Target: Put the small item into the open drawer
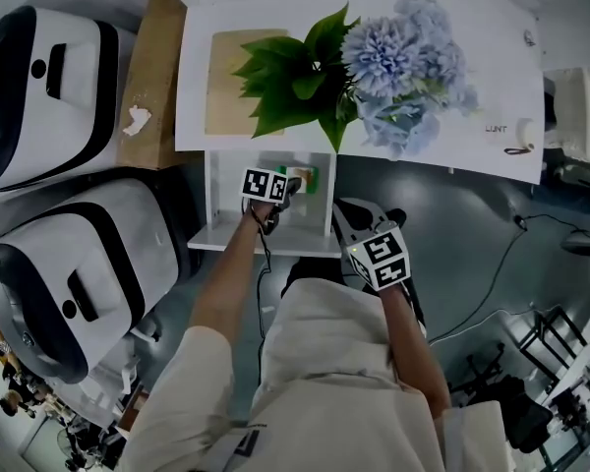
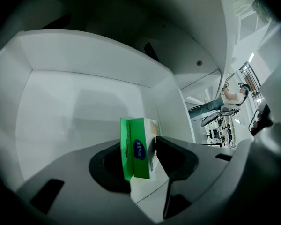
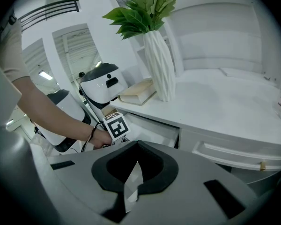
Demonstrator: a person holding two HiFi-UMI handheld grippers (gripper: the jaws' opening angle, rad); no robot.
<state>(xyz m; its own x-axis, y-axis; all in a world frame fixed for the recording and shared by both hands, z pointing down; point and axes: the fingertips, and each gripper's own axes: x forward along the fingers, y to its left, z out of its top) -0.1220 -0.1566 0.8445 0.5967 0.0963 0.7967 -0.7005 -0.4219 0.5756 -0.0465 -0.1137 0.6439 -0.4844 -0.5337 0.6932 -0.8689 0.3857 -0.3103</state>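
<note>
From the head view, most of the small box (image 2: 139, 146) was hidden: the left gripper's (image 2: 138, 150) marker cube (image 1: 264, 184) covered it, and the worktop's (image 1: 492, 87) front edge cut off the back of the open drawer (image 1: 238, 232). In the left gripper view the fingers covered the box's lower corners, so I could not tell whether it rested on the drawer floor. The right gripper's (image 3: 133, 172) fingers were lost under its own cube (image 1: 383, 256) in the head view. Its own view showed them drawn together to a thin slit with nothing between.

The white worktop carried a ribbed white vase (image 3: 160, 64) of green leaves (image 1: 295, 82) and pale blue flowers (image 1: 408, 62) near its front edge, and a beige book (image 3: 137, 92) toward its left edge. A second drawer front (image 3: 234, 156) beside the open one was closed. Two white-and-black machines (image 1: 49, 87) stood left of the desk on a grey floor (image 1: 472, 234) crossed by cables (image 1: 501, 264).

The box was inside the drawer, toward its back right corner. It stood on end with its long axis upright and a narrow green face turned to the left gripper's camera. That gripper's fingers stood parted on either side of it, the right one close against its side, loose and not pinching.
</note>
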